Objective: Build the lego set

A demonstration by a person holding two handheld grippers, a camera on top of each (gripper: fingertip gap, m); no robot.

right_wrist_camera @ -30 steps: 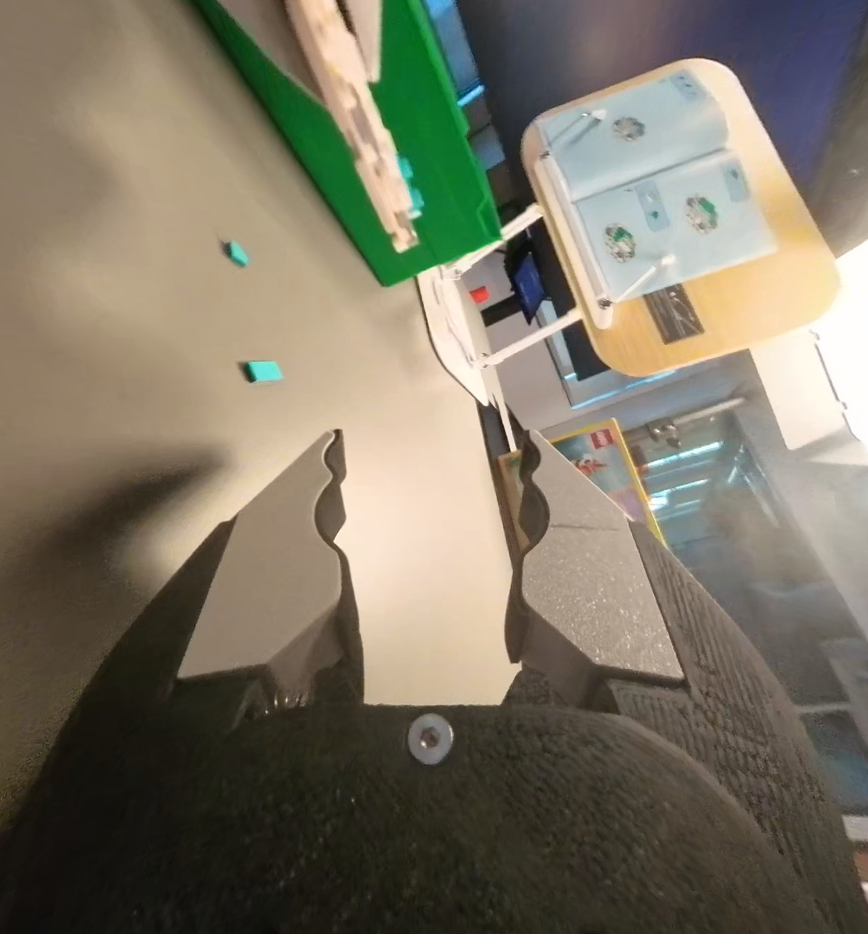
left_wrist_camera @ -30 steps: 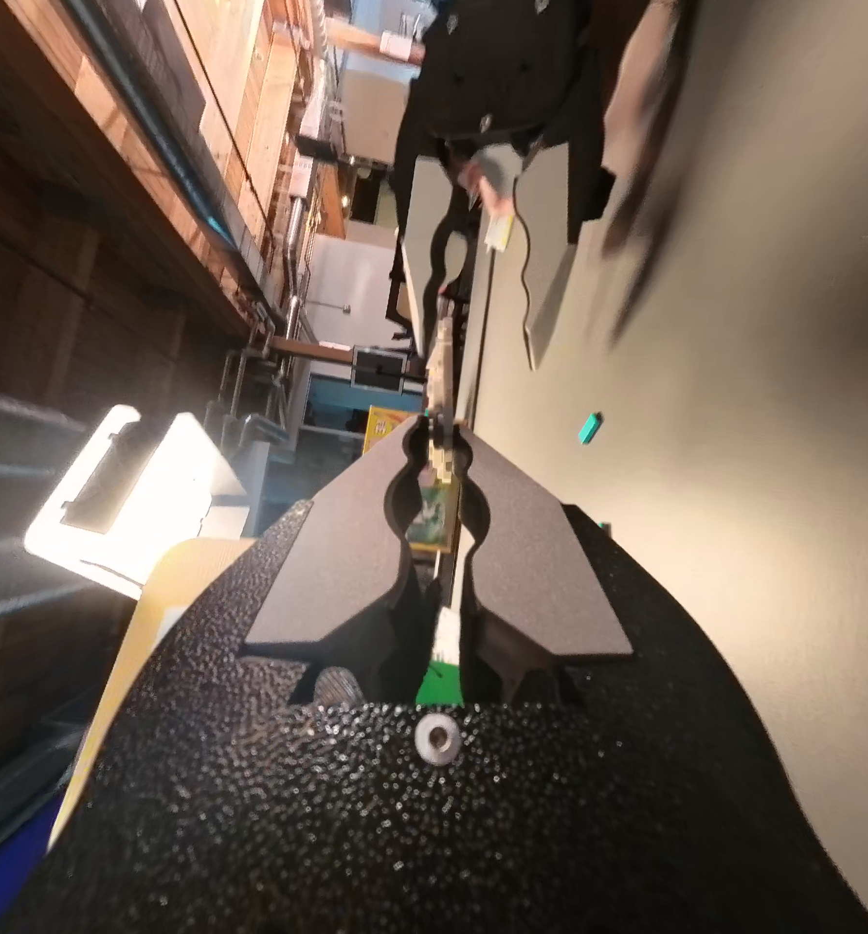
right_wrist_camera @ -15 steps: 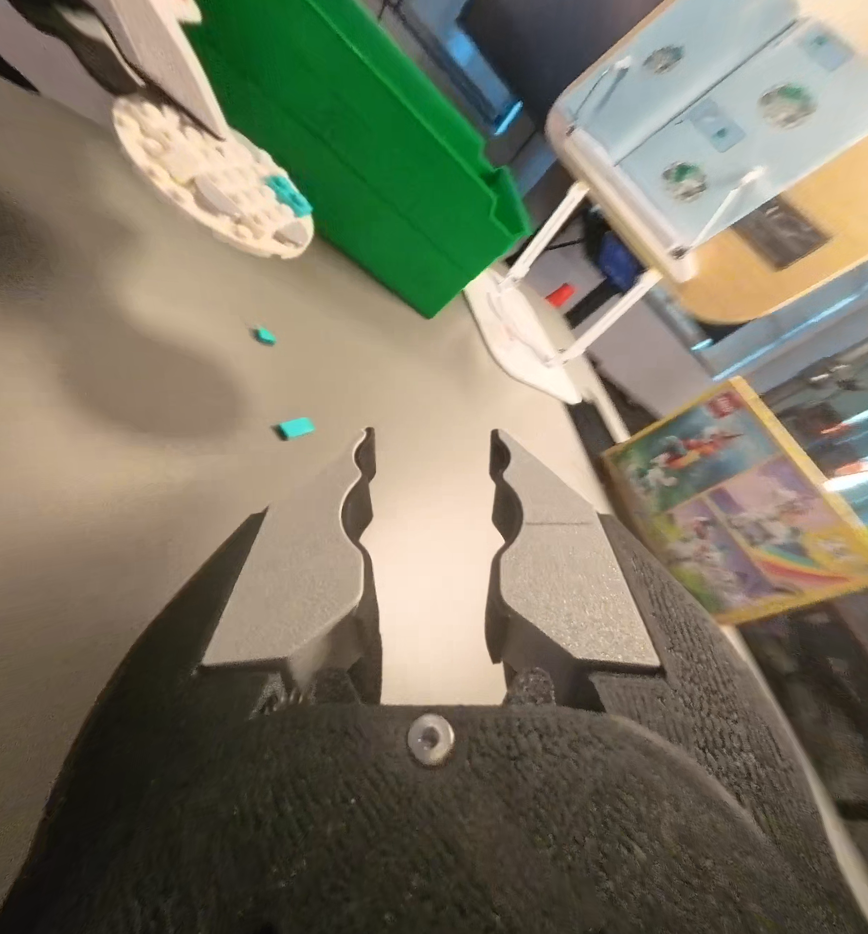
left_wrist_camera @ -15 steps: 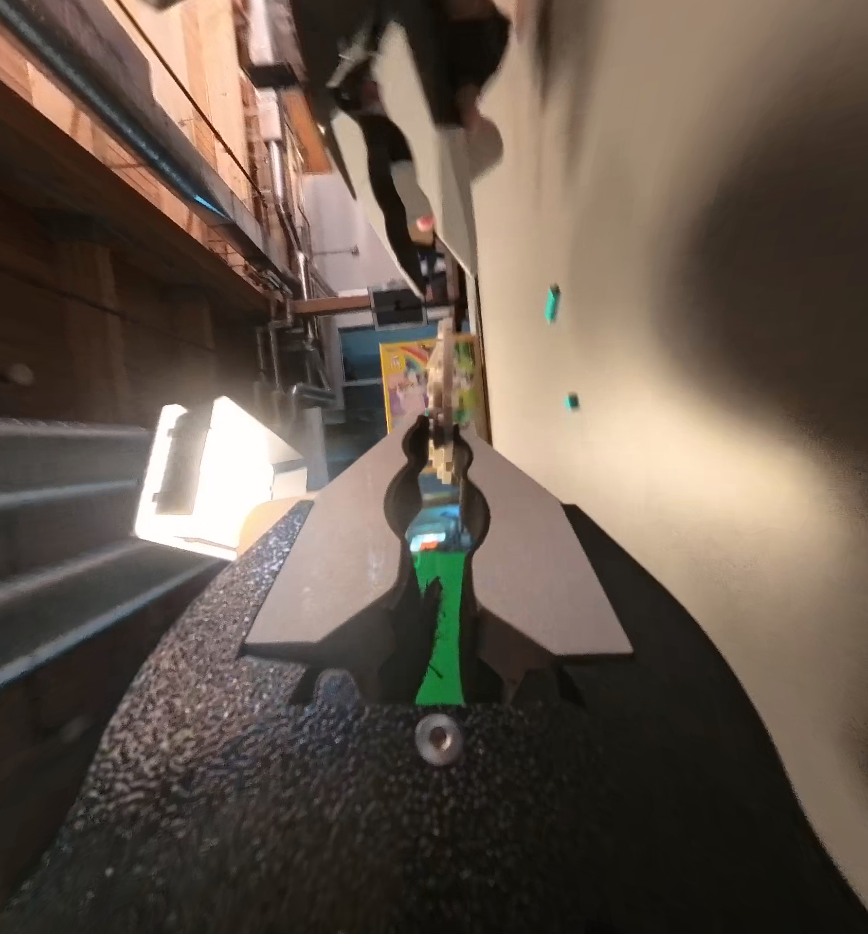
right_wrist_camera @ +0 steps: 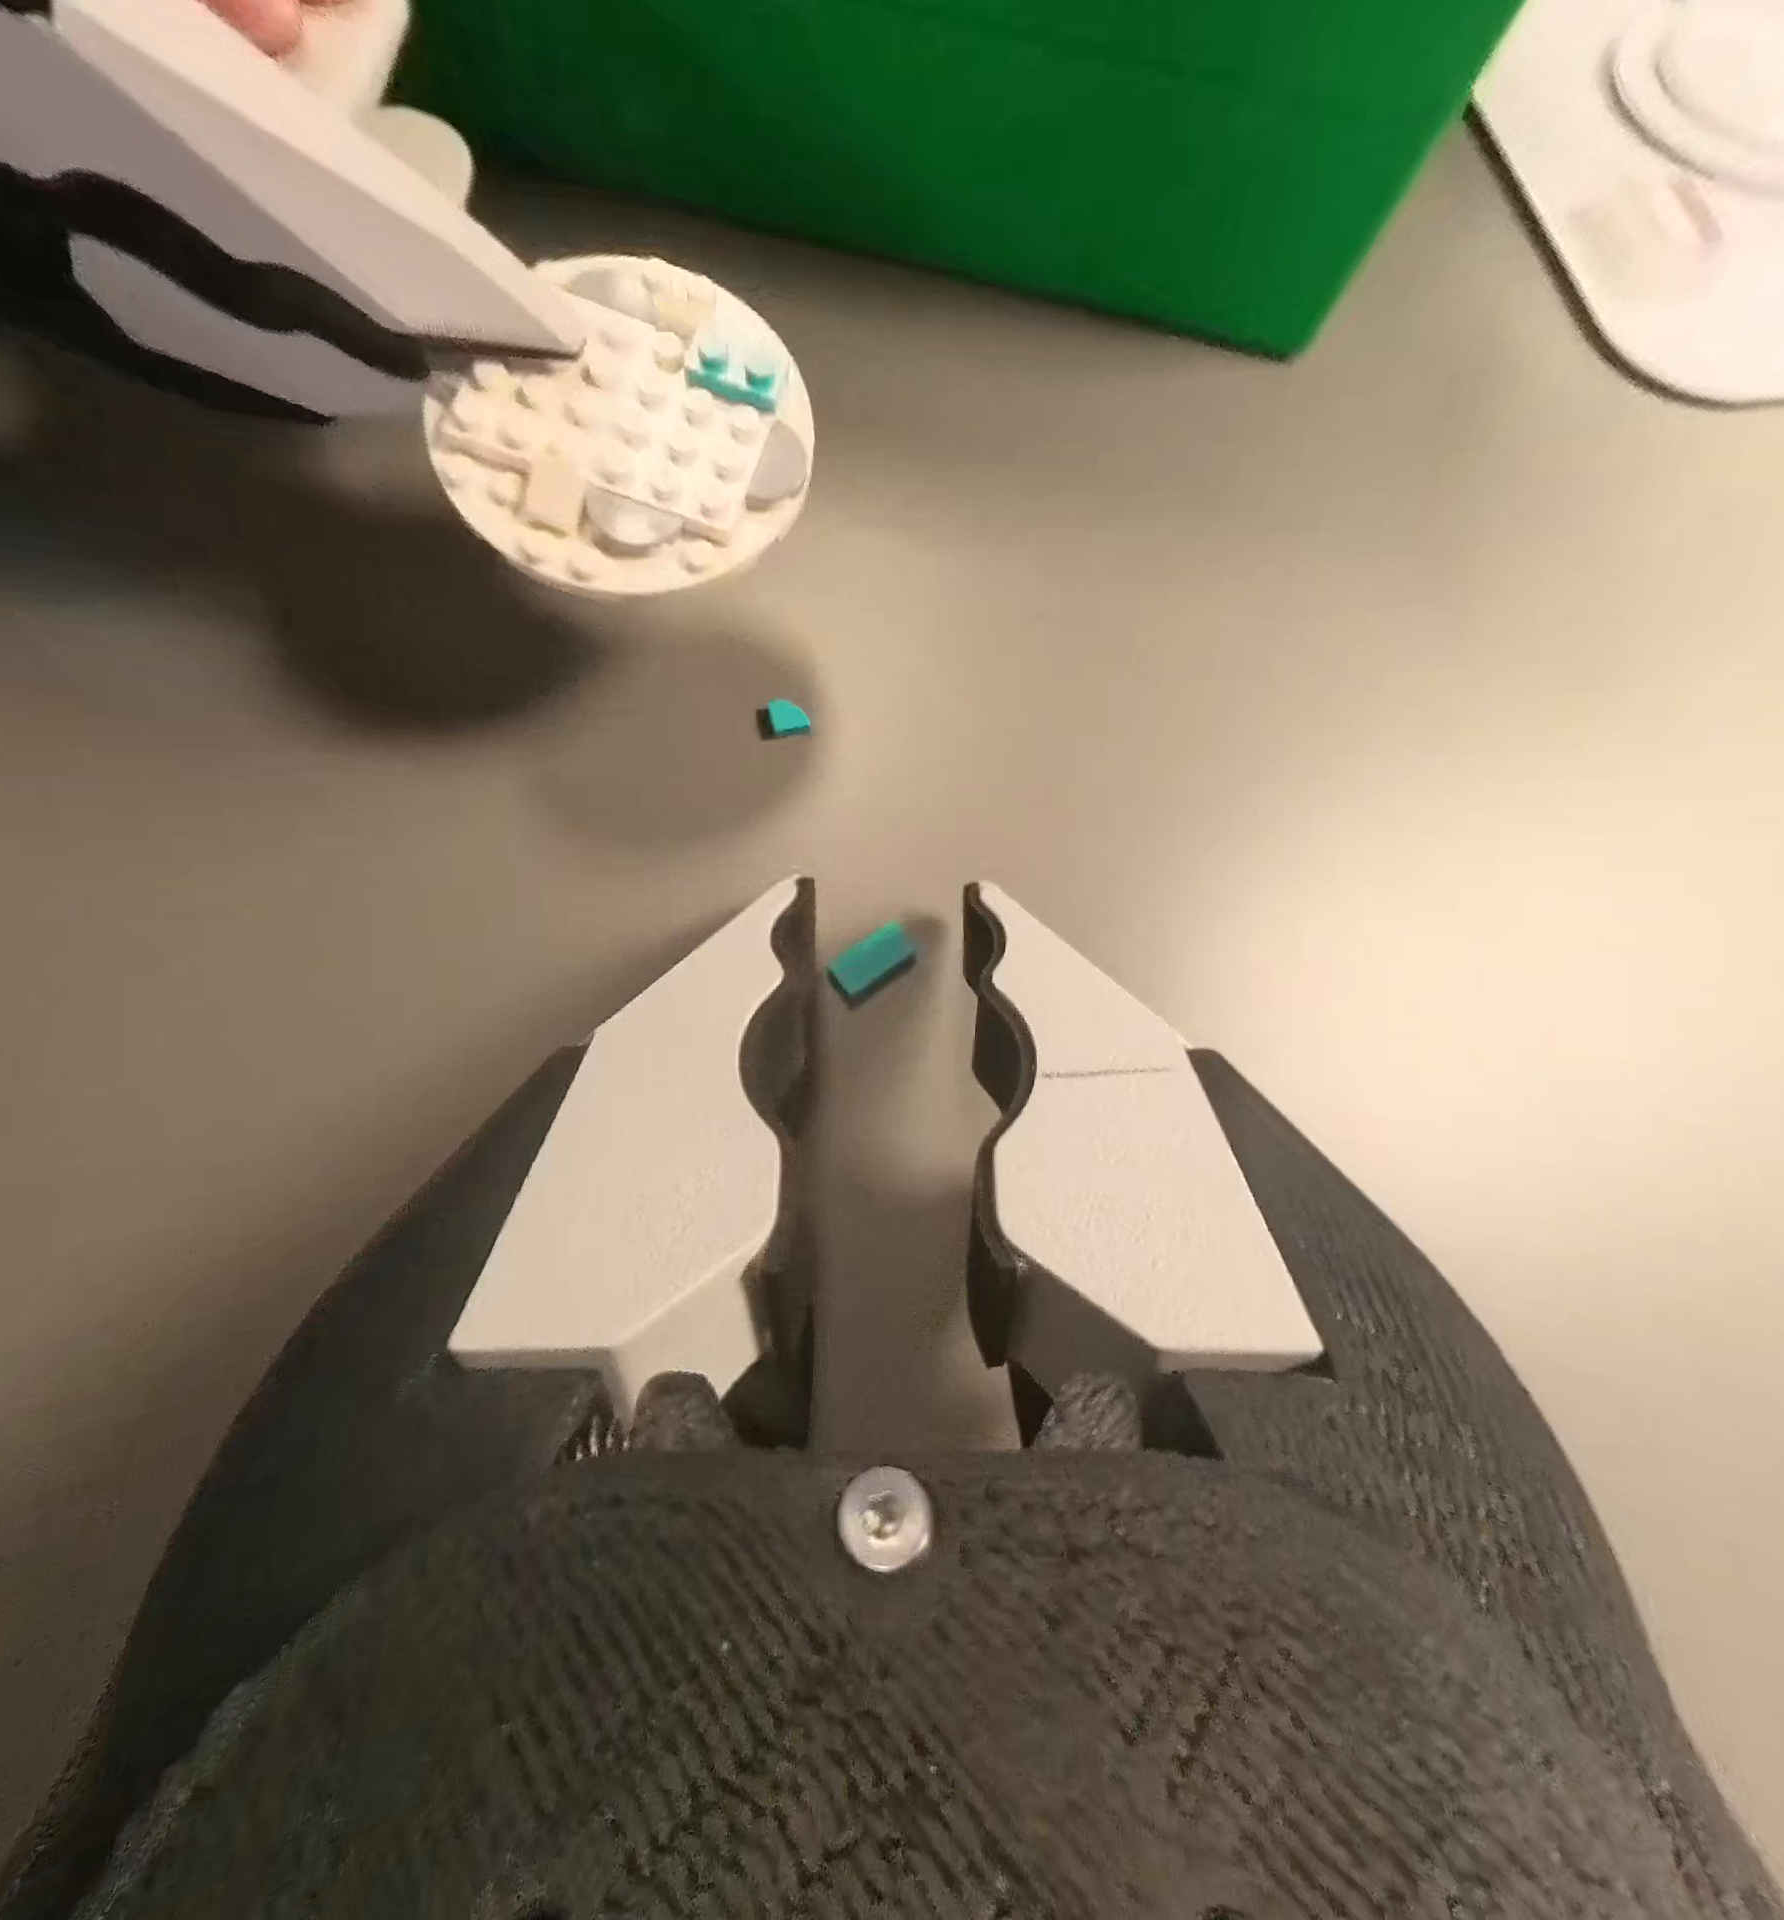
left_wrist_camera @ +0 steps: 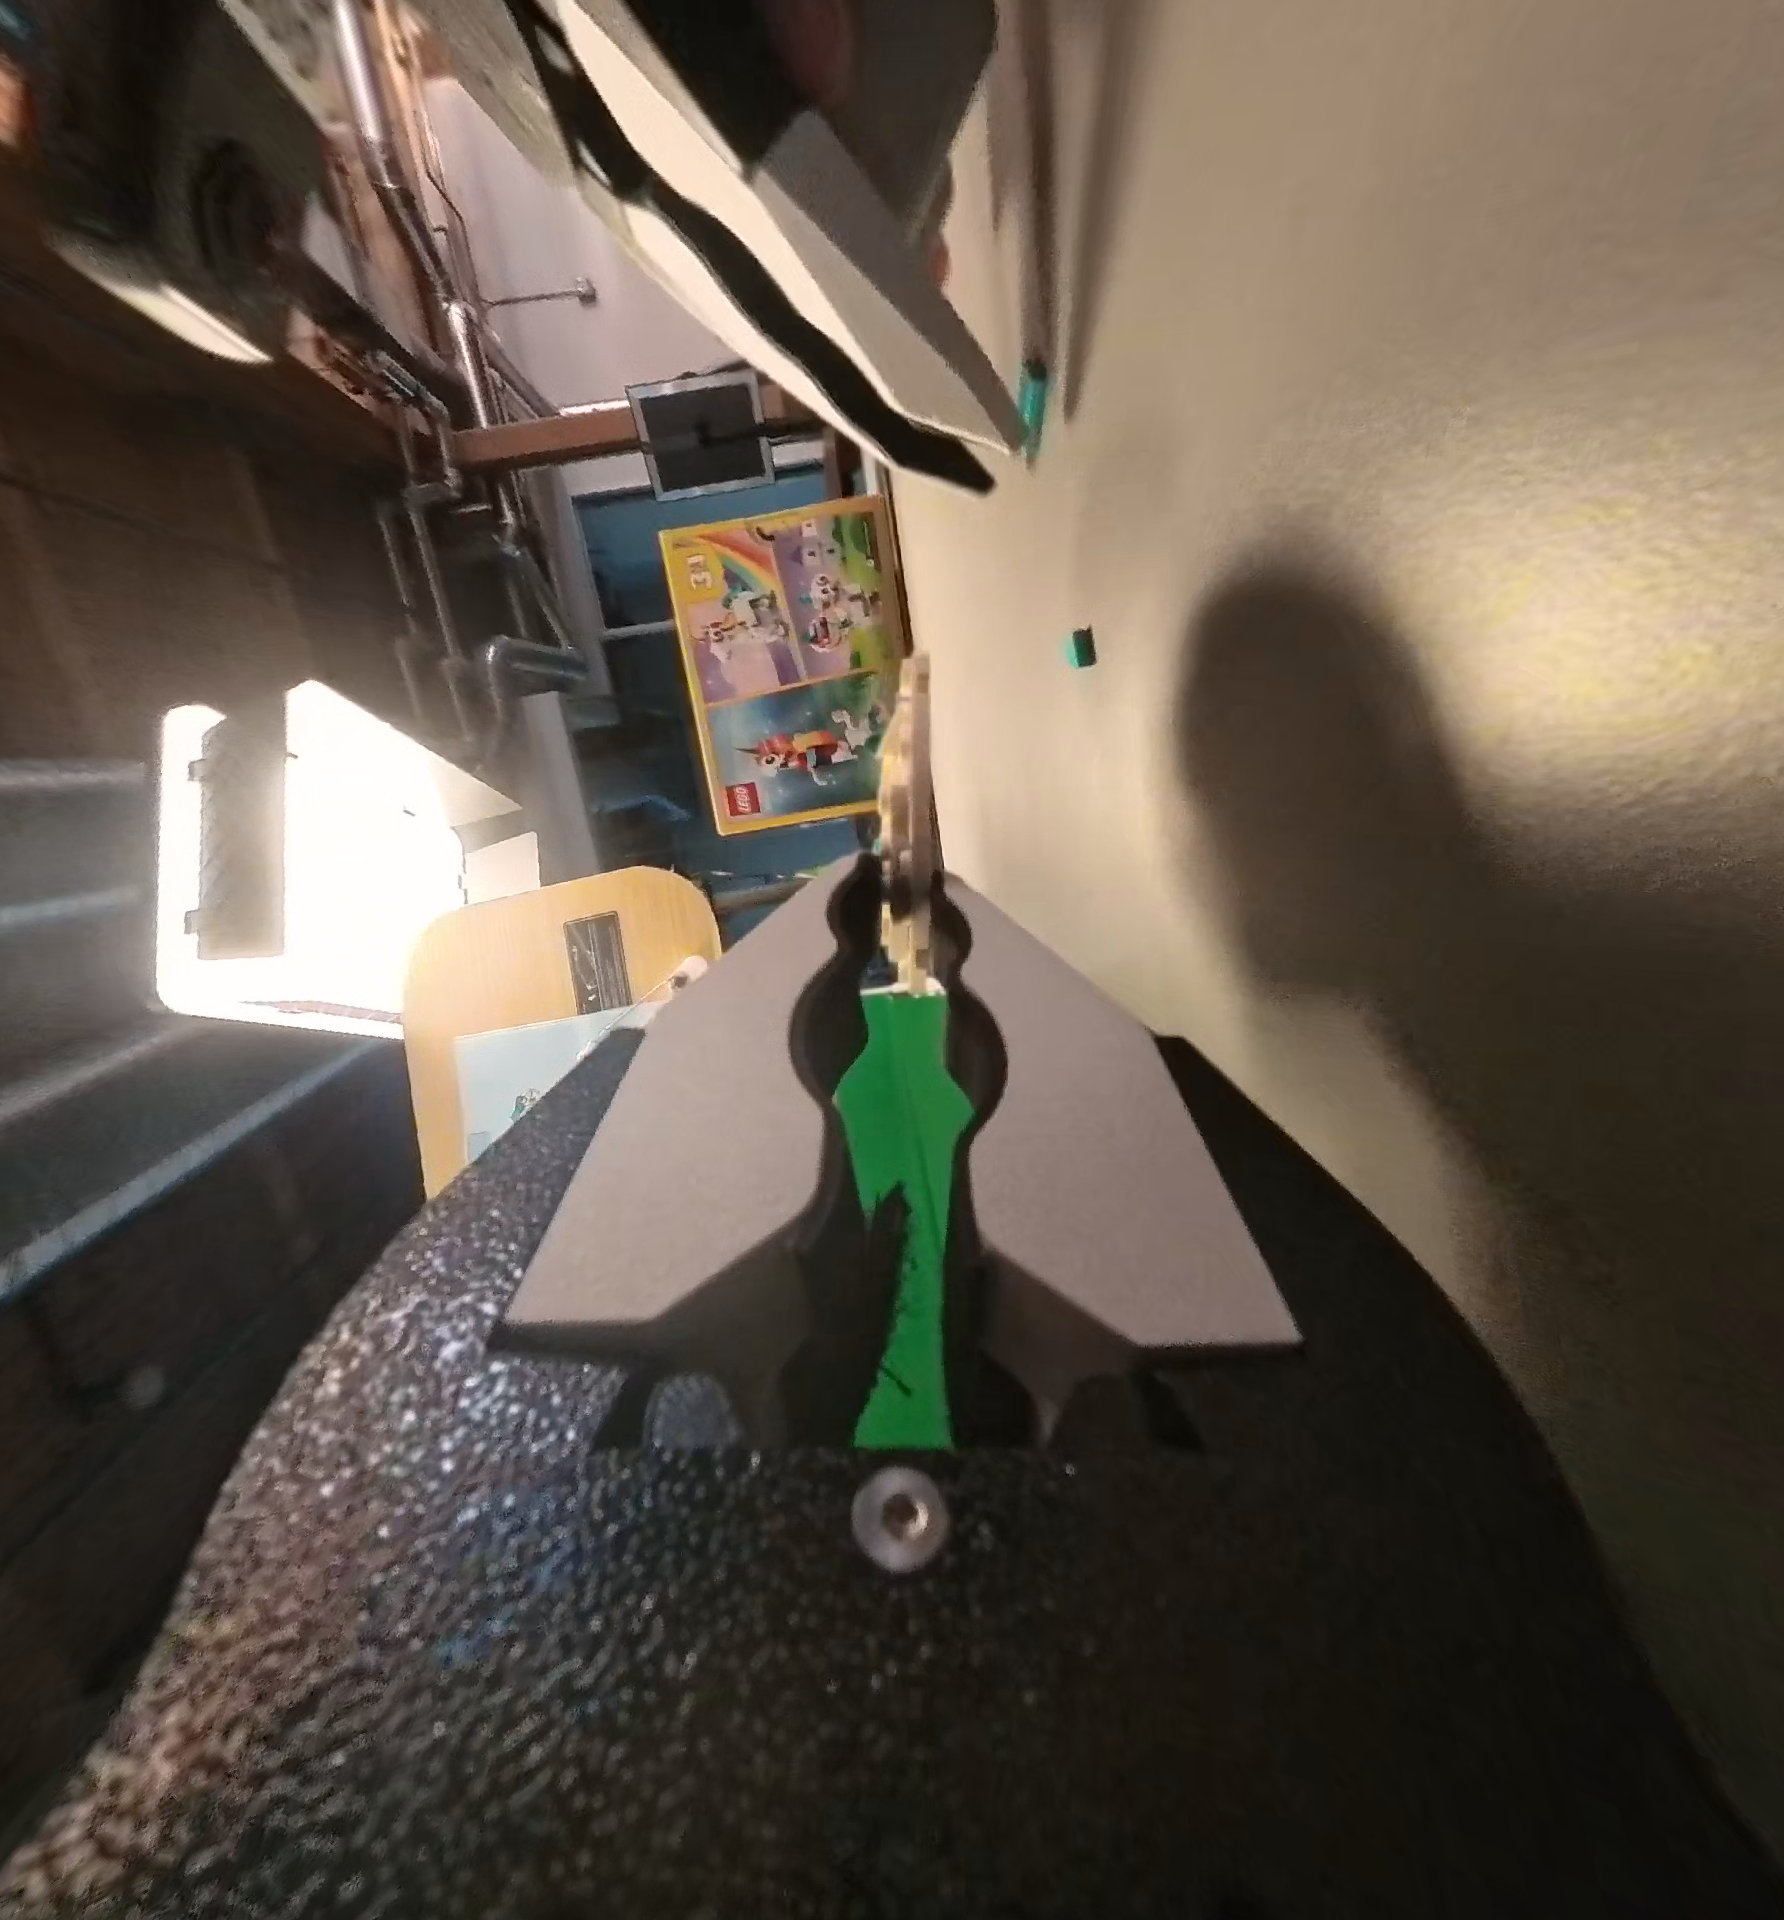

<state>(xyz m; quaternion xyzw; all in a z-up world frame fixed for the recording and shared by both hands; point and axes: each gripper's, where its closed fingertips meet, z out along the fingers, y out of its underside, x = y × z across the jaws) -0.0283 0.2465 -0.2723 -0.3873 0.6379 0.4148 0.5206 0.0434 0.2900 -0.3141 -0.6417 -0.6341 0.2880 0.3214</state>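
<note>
Right wrist view puts your right gripper (right_wrist_camera: 888, 902) with fingers apart around the teal slope piece (right_wrist_camera: 871, 961) lying skewed on the grey table (right_wrist_camera: 1387, 727), so lower until the tips touch the surface, square up to the piece's long sides, then close gently. Your left gripper (left_wrist_camera: 909, 914) is clamped on the rim of the round white plate assembly (right_wrist_camera: 623, 436); hold it level, clear of the second teal piece (right_wrist_camera: 784, 719)
</note>
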